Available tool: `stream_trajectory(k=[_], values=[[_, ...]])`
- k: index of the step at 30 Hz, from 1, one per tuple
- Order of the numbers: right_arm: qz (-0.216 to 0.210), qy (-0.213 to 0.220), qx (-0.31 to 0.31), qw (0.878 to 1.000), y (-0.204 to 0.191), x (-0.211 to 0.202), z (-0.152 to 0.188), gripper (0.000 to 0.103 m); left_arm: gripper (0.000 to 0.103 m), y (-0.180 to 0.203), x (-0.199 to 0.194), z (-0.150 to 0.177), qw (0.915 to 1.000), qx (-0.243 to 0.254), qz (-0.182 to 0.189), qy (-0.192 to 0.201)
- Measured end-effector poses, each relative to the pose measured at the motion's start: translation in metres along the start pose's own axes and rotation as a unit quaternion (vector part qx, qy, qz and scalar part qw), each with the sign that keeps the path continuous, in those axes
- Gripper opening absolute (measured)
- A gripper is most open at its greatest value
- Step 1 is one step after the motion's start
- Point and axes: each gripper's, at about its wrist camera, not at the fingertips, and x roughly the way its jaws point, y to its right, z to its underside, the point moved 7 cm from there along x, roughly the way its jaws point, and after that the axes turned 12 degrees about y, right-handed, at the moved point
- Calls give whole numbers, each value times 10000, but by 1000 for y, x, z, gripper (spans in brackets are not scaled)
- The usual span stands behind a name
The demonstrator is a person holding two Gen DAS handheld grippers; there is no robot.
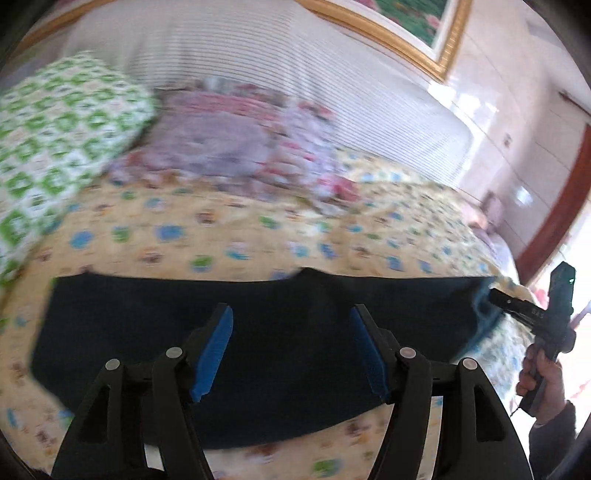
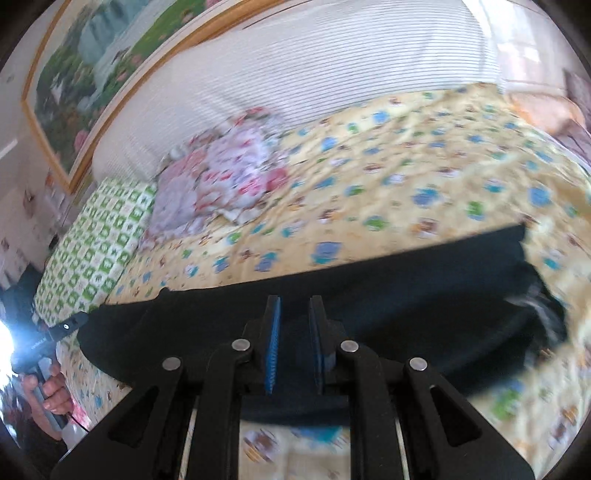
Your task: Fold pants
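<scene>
Dark navy pants [image 1: 258, 332] lie flat across the near part of a bed with a yellow patterned sheet [image 1: 221, 229]. My left gripper [image 1: 291, 314] is open above the pants, jaws wide apart, nothing between them. In the left wrist view the right gripper [image 1: 491, 295] touches the pants' right end. In the right wrist view my right gripper [image 2: 294, 304] hovers over the pants [image 2: 406, 295] with its jaws a narrow gap apart and nothing visibly clamped. The left gripper [image 2: 79, 319] shows at the pants' left end.
A green-and-white checked pillow [image 1: 55, 147] lies at the left of the bed, a pink floral bundle of cloth [image 1: 229, 144] beside it. A striped headboard [image 1: 295, 74] and a gold-framed picture [image 1: 406, 33] stand behind. The image is motion-blurred.
</scene>
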Motion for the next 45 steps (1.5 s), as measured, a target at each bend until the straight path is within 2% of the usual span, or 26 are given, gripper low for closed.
stream_trajectory(k=[4, 11, 18, 24, 27, 32, 36, 37, 38, 39, 40, 45], values=[[279, 171, 151, 9993, 26, -24, 1, 38, 68, 41, 24, 0, 9990, 225, 349, -154], [507, 400, 352, 9973, 58, -52, 3, 38, 70, 107, 57, 3, 9930, 739, 796, -469], [614, 453, 778, 9940, 87, -63, 7, 38, 71, 167, 94, -3, 9815, 1258, 1218, -778], [602, 437, 1133, 9908, 106, -60, 10, 38, 72, 224, 128, -10, 9666, 1780, 1560, -988], [501, 468, 1419, 9875, 116, -58, 9, 39, 72, 255, 147, -9, 9545, 2112, 1765, -1150], [442, 579, 1952, 9781, 132, -55, 6, 52, 73, 294, 177, 2, 9366, 2439, 2036, -1476], [424, 657, 2223, 9718, 142, -49, 3, 52, 73, 318, 199, 16, 9246, 2544, 2185, -1806], [453, 665, 2158, 9731, 143, -47, 3, 48, 73, 324, 204, 21, 9208, 2597, 2219, -1883], [510, 670, 2083, 9744, 143, -46, 2, 34, 73, 330, 209, 25, 9175, 2659, 2240, -1933], [549, 669, 2030, 9753, 144, -45, 2, 26, 73, 335, 212, 29, 9133, 2735, 2268, -1991], [540, 690, 1998, 9759, 145, -44, 2, 9, 73, 341, 215, 33, 9086, 2818, 2297, -2055], [642, 804, 1722, 9797, 148, -53, 3, 6, 73, 367, 226, 51, 8884, 3199, 2438, -2213]])
